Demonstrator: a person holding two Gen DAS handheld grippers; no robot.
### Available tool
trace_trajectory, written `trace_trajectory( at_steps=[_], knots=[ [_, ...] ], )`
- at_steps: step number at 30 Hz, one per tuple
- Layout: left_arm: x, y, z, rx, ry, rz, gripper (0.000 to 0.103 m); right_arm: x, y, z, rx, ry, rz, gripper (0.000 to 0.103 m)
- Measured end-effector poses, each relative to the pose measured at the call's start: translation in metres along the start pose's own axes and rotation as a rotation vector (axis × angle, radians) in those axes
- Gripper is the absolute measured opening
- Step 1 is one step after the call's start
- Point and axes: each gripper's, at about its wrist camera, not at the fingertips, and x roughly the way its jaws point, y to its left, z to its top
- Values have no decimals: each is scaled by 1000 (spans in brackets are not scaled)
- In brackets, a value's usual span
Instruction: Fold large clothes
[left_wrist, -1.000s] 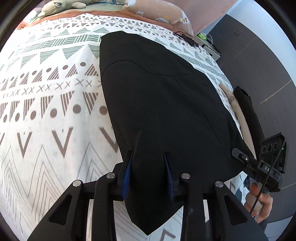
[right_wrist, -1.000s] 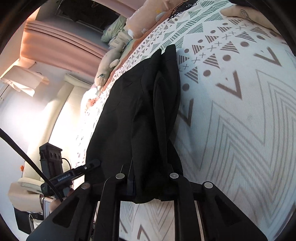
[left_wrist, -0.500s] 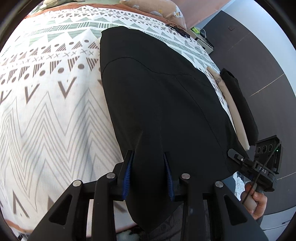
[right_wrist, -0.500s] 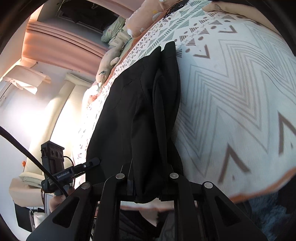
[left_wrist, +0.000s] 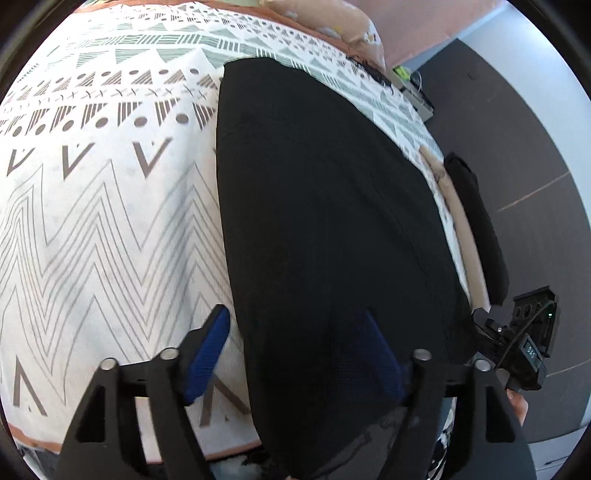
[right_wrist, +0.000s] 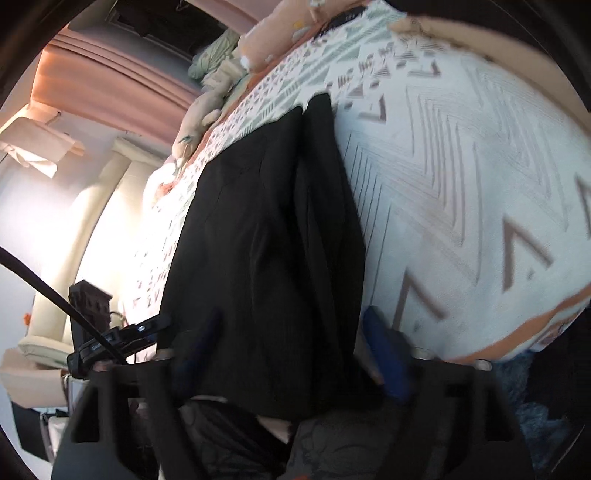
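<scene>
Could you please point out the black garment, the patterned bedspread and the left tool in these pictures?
Black garment (left_wrist: 325, 221): left wrist view, middle of the flat cloth.
Patterned bedspread (left_wrist: 110, 229): left wrist view, bare zigzag area beside the garment.
Left tool (left_wrist: 295, 321): left wrist view, midway between its fingertips.

Wide open bedspread (left_wrist: 110, 221) to the left of the black garment (left_wrist: 325, 221), nothing lying on it, plenty of room for a gripper to sweep there. On the right it's tight: the garment runs close to the bed's edge, and a folded beige and black pile (left_wrist: 472, 221) sits along that side. At the far end, pillows (right_wrist: 280, 33) and a plush toy (right_wrist: 195, 122) line the head of the bed, blocking that way.
</scene>
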Motion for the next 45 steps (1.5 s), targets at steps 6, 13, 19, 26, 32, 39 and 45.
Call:
trace_trajectory(
  at_steps=[6,13,19,26,32,39,45],
  knots=[
    [2,11,25,-13,-47,16,75,23,-3,48,-9,63,6,79],
    [22,21,62,-36,-41,14,75,73,3,80,-67,166,23,79],
    [42,18,82,-40,-23,38,73,121,-3,111,-76,276,55,79],
    [50,22,97,-59,-15,50,67,150,-5,139,-43,329,119,79],
    [48,12,102,-29,-29,72,62,180,-4,151,-36,356,148,79],
    [51,10,108,-14,-10,81,62,196,11,154,-156,342,66,65],
    [60,23,117,-51,4,75,62,186,6,148,-194,288,85,26]
  ],
)
